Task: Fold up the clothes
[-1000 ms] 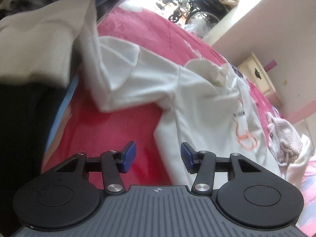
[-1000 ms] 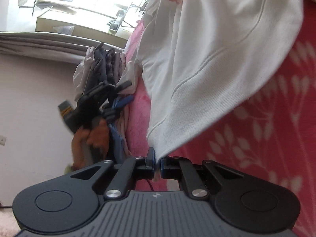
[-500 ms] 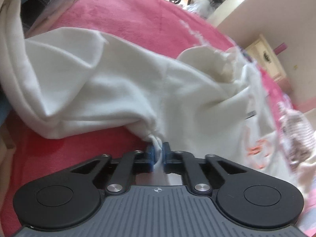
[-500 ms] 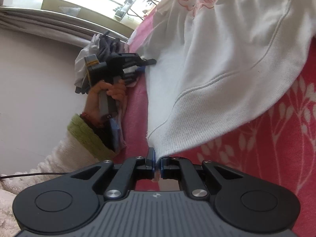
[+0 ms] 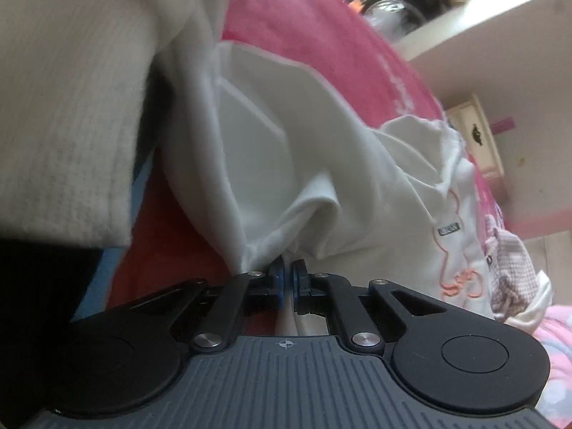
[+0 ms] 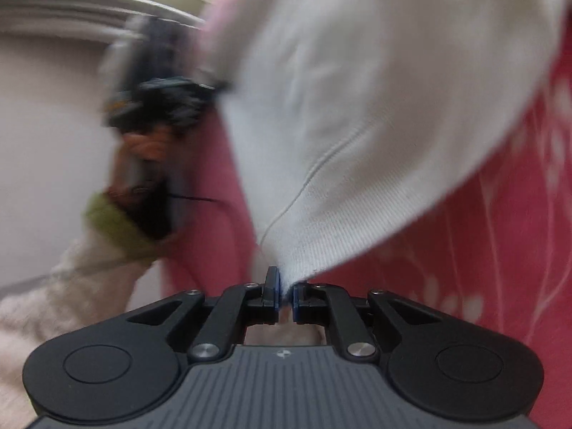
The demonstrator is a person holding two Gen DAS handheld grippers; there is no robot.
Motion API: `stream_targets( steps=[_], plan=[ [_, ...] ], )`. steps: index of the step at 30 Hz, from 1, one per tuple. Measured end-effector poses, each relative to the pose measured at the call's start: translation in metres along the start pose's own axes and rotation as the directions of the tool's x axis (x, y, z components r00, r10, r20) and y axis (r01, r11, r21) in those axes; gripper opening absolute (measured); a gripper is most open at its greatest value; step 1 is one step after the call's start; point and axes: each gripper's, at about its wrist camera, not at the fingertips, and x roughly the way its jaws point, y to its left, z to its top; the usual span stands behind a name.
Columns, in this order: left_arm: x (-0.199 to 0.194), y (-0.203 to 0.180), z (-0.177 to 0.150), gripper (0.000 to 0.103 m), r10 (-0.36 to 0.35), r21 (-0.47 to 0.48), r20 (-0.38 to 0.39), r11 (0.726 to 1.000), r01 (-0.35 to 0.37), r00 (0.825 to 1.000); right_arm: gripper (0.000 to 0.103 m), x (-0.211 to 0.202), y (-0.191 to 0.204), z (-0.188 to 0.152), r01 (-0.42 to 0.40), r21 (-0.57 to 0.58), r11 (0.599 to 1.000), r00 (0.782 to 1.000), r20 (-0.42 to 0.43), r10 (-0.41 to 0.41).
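A white sweatshirt point(image 5: 321, 164) with an orange print and a small label lies on a pink bedspread point(image 5: 314, 18). My left gripper point(image 5: 289, 279) is shut on a bunched edge of it, and the fabric rises in folds from the blue pads. In the right wrist view my right gripper point(image 6: 285, 295) is shut on the ribbed hem corner of the same sweatshirt point(image 6: 357, 107), which hangs stretched above the pink spread point(image 6: 500, 232). The left gripper point(image 6: 161, 103), held by a hand, shows blurred at the left there.
A cream knit garment point(image 5: 68, 107) fills the upper left of the left wrist view, close to the camera. A checked plush toy point(image 5: 507, 261) lies at the right. A small cream cabinet point(image 5: 475, 139) stands by the wall. A fuzzy sleeve with a green cuff point(image 6: 111, 221) sits lower left.
My left gripper went from open to shut on the sweatshirt's edge and has pulled it up. The right gripper stays shut on the hem and is moving; its view is now blurred.
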Motion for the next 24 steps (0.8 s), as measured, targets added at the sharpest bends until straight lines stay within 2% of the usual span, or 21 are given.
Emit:
stream_targets(
  steps=[2,4,6,10,14,19,24],
  plan=[
    [-0.005,-0.012,0.000,0.005,0.024,0.070,0.008,0.997,-0.024,1.000,0.011,-0.002,-0.004,-0.003,-0.030,0.042,0.999,0.999,0.016,0.029],
    [-0.006,-0.017,0.002,0.009,0.043,0.107,0.001,0.993,-0.043,0.999,0.018,-0.006,-0.008,-0.007,-0.064,0.085,0.994,0.997,0.046,0.060],
    [-0.007,-0.017,0.005,0.011,0.043,0.110,-0.002,0.993,-0.043,0.999,0.021,-0.011,-0.014,-0.011,-0.097,0.134,0.986,0.993,0.087,0.085],
    [-0.003,-0.017,0.007,0.012,0.047,0.098,0.002,0.994,-0.047,0.999,0.022,-0.021,-0.025,-0.021,-0.166,0.226,0.960,0.977,0.171,0.129],
    [-0.003,-0.018,0.004,0.013,0.057,0.093,0.010,0.994,-0.058,0.998,0.021,-0.016,-0.038,-0.024,-0.234,0.339,0.911,0.960,0.228,0.162],
    [-0.009,-0.020,0.003,0.013,0.076,0.121,0.009,0.990,-0.077,0.997,0.021,-0.003,-0.033,-0.017,-0.242,0.356,0.903,0.957,0.239,0.163],
    [-0.005,-0.027,-0.001,0.015,0.101,0.167,-0.046,0.982,-0.092,0.994,0.019,0.009,-0.027,-0.010,-0.248,0.368,0.896,0.955,0.247,0.163]
  ],
)
